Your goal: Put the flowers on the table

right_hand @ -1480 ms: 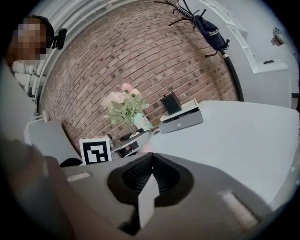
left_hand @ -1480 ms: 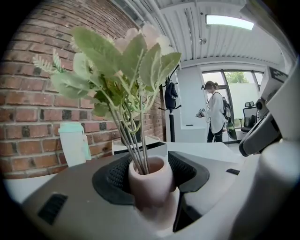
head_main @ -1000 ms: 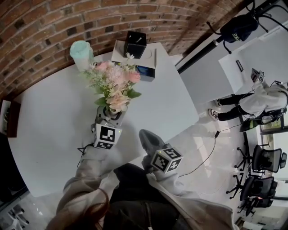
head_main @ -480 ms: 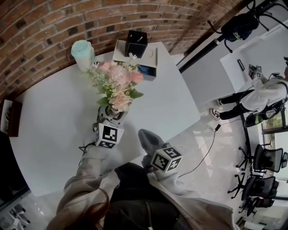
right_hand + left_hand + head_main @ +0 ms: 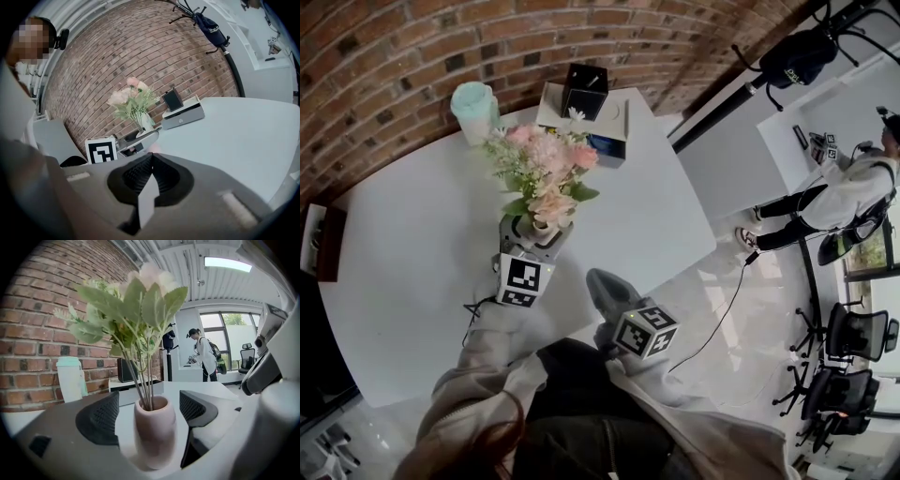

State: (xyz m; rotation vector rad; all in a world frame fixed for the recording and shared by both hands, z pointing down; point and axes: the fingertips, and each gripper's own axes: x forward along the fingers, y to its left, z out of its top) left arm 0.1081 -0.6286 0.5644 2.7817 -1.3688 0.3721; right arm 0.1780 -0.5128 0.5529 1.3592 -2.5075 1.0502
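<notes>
Now that my left gripper (image 5: pixel 149 414) has just opened, the pink flower vase (image 5: pixel 153 437) stands free between its jaws on the white table (image 5: pixel 403 262). Right gripper (image 5: pixel 151 158) jaws together, empty.

Matt pink vase (image 5: pixel 154 427) (ceramic, by the look), smooth white table (image 5: pixel 412 253), rough brick wall (image 5: pixel 384 47)

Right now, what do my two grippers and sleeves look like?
Both the left gripper and right gripper have grey bodies, black ribbed pads and a white cube bearing black square markers. The sleeves are pale grey-beige fabric.
</notes>
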